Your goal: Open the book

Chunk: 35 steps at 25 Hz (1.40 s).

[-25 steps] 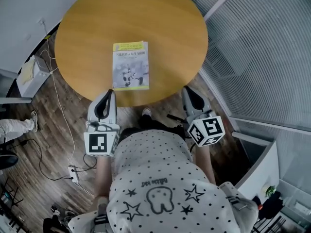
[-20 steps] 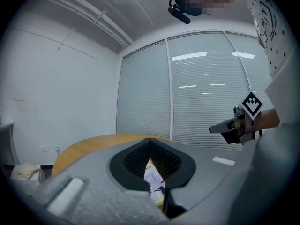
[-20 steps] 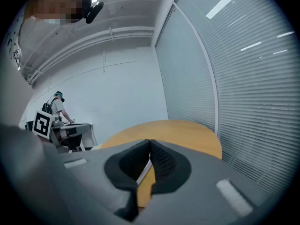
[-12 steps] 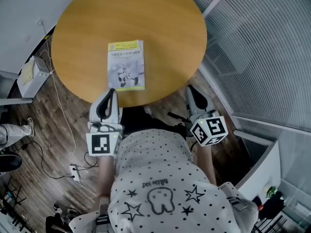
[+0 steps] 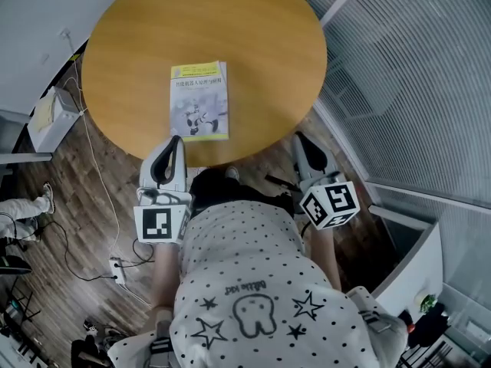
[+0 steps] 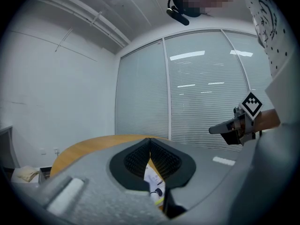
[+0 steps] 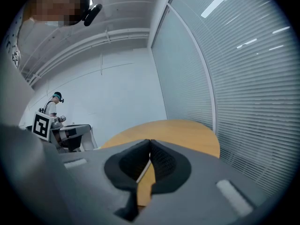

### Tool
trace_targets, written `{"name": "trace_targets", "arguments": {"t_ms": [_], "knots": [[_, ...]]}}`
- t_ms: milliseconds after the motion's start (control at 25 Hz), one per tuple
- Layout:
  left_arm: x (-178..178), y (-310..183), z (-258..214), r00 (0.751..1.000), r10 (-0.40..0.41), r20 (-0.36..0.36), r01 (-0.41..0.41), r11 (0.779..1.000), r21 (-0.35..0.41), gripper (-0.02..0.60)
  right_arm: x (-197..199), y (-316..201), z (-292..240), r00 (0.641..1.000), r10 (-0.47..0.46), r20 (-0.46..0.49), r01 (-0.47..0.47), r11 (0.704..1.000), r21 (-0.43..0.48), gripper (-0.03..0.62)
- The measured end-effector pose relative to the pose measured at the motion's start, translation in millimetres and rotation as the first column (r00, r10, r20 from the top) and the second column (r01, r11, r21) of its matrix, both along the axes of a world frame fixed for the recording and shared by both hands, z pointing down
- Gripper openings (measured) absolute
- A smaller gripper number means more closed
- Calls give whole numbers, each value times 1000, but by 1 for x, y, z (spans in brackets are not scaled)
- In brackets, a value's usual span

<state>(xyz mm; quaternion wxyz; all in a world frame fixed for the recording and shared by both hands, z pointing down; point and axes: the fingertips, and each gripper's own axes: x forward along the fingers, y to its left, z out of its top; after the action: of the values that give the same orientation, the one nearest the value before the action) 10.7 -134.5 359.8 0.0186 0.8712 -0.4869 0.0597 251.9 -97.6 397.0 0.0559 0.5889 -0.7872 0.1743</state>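
A closed book (image 5: 199,100) with a white and yellow cover lies flat on the round wooden table (image 5: 230,21), near its front edge. My left gripper (image 5: 175,142) hovers just off that edge, right below the book, shut with nothing in it. Between its closed jaws in the left gripper view (image 6: 150,139) a strip of the book (image 6: 153,184) shows. My right gripper (image 5: 301,140) is off the table's edge to the book's right, also shut and empty. The right gripper view (image 7: 150,141) shows only bare tabletop (image 7: 178,130) ahead.
A glass wall with blinds (image 5: 414,90) runs close along the right. On the floor at the left are a white box (image 5: 50,117), cables and a power strip (image 5: 115,271). Another person (image 7: 55,108) stands far off by a desk.
Both grippers have crept a little toward the table's near edge and then stopped. The book lies where it was, still closed.
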Motion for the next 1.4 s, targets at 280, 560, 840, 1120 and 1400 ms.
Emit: {"name": "trace_targets", "arguments": {"t_ms": [280, 560, 840, 1120, 1400], "knots": [[-1, 6, 4, 1000, 16, 12, -15, 1000, -9, 11, -2, 3, -3, 1000, 6, 8, -6, 1000, 17, 5], [7, 11, 5, 1000, 27, 10, -27, 1000, -13, 11, 5, 10, -6, 1000, 10, -3, -10, 1000, 26, 5], [15, 8, 11, 998, 45, 53, -44, 999, -11, 11, 11, 11, -8, 1000, 10, 2, -10, 999, 35, 5], [42, 4, 33, 977, 172, 127, -168, 985, -46, 137, 19, 17, -8, 1000, 23, 6, -24, 999, 40, 5], [73, -5, 76, 906, 269, 327, -250, 963, -97, 186, 37, 26, -8, 998, 63, 12, -64, 997, 39, 5]]}}
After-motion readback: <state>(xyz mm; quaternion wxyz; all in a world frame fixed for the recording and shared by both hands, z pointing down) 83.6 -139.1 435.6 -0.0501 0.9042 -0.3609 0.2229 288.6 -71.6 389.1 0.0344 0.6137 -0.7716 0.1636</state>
